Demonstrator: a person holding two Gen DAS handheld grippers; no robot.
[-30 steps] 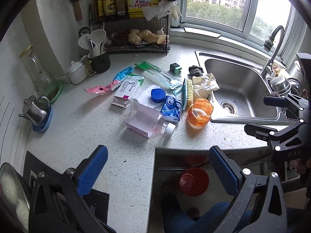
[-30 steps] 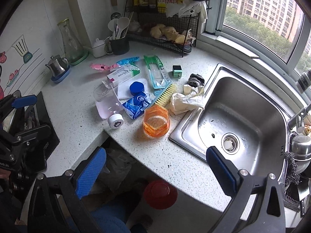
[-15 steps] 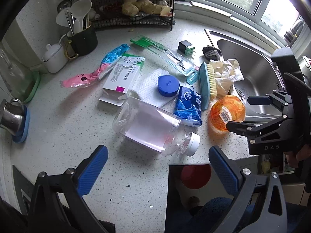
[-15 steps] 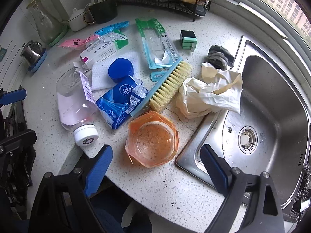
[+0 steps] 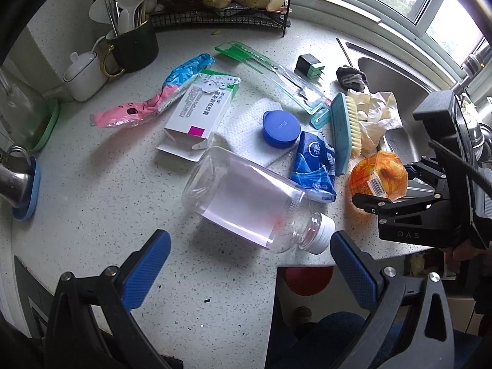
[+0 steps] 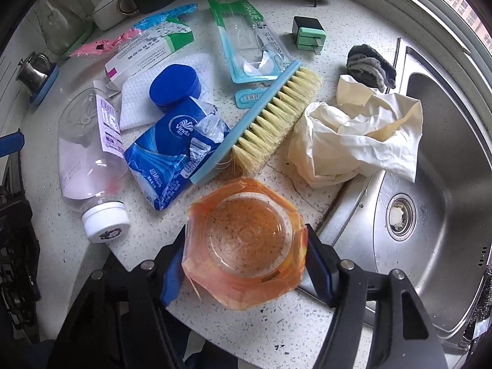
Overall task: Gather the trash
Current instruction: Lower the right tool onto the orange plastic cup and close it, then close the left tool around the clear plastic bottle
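Note:
An orange film-wrapped plastic cup (image 6: 246,240) stands upright near the counter's front edge. My right gripper (image 6: 246,266) points down over it with its jaws closing. The cup is between them, and the blue pads (image 6: 318,264) sit at the edges of the loose film. The left wrist view shows the same cup (image 5: 378,175) between the right gripper's black fingers (image 5: 369,203). My left gripper (image 5: 249,264) is open above the counter, just in front of a clear jar (image 5: 246,196) lying on its side with a white cap.
A blue tissue pack (image 6: 172,153), scrub brush (image 6: 261,123), blue lid (image 6: 173,86), crumpled cream glove (image 6: 353,141), medicine box (image 5: 200,110), pink wrapper (image 5: 129,113) and toothbrush packaging (image 5: 276,70) litter the counter. The steel sink (image 6: 430,184) lies right. A red bin (image 5: 307,279) shows below the counter edge.
Both grippers have dropped toward the counter and tilted downward. The right gripper's jaws have narrowed from wide open until they flank the orange cup. The left jaws stay wide.

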